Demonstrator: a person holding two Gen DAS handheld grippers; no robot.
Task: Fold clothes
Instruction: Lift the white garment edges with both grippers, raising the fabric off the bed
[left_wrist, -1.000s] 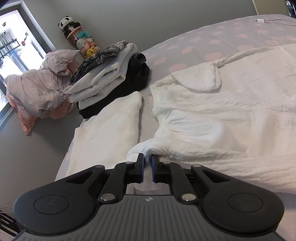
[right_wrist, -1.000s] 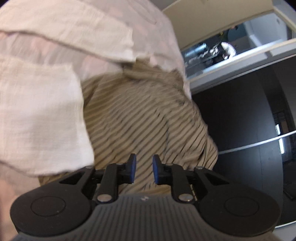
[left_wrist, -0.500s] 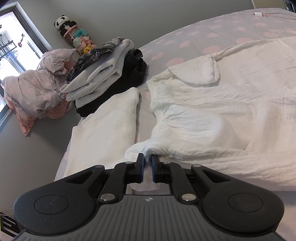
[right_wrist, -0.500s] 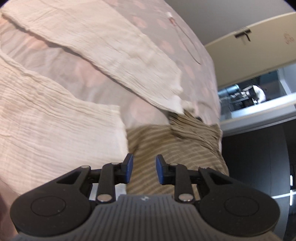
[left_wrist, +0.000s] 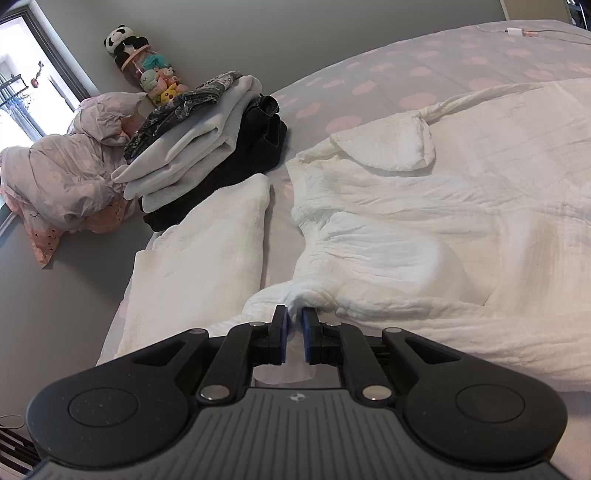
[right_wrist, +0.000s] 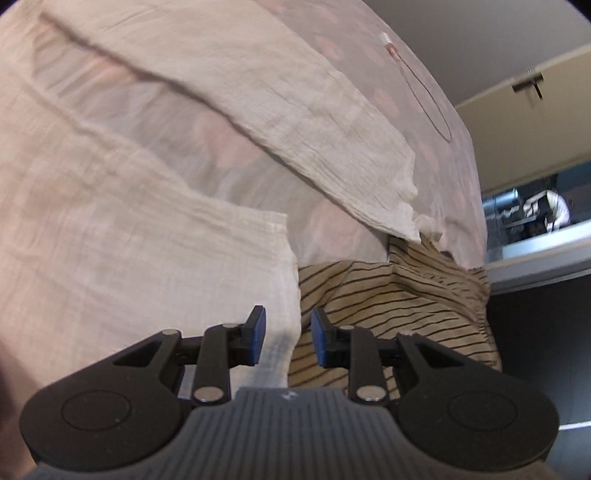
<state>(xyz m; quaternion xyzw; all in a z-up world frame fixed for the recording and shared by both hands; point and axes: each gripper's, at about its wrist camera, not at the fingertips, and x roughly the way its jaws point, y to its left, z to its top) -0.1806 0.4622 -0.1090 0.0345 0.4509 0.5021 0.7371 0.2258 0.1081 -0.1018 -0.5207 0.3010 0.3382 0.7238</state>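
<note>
A crinkled white garment (left_wrist: 424, 206) lies spread over the bed, its collar flap up near the top. My left gripper (left_wrist: 294, 321) is shut on a bunched fold at the garment's near edge. In the right wrist view the same white garment (right_wrist: 129, 240) fills the left side, with a long sleeve (right_wrist: 295, 122) running diagonally. My right gripper (right_wrist: 288, 325) is open, and the garment's bottom corner edge sits between its fingers, untouched by the pads. A beige striped garment (right_wrist: 388, 306) lies beneath and right of that corner.
A folded white piece (left_wrist: 207, 258) lies left of the garment. Behind it stands a stack of folded grey and black clothes (left_wrist: 207, 147). A crumpled pink duvet (left_wrist: 62, 177) and plush toys (left_wrist: 147, 70) sit by the window. The bed edge drops to a dark floor (right_wrist: 535, 350).
My right gripper has swung left from over the striped garment to the white garment's corner and opened wider. The left gripper keeps its hold and has barely moved.
</note>
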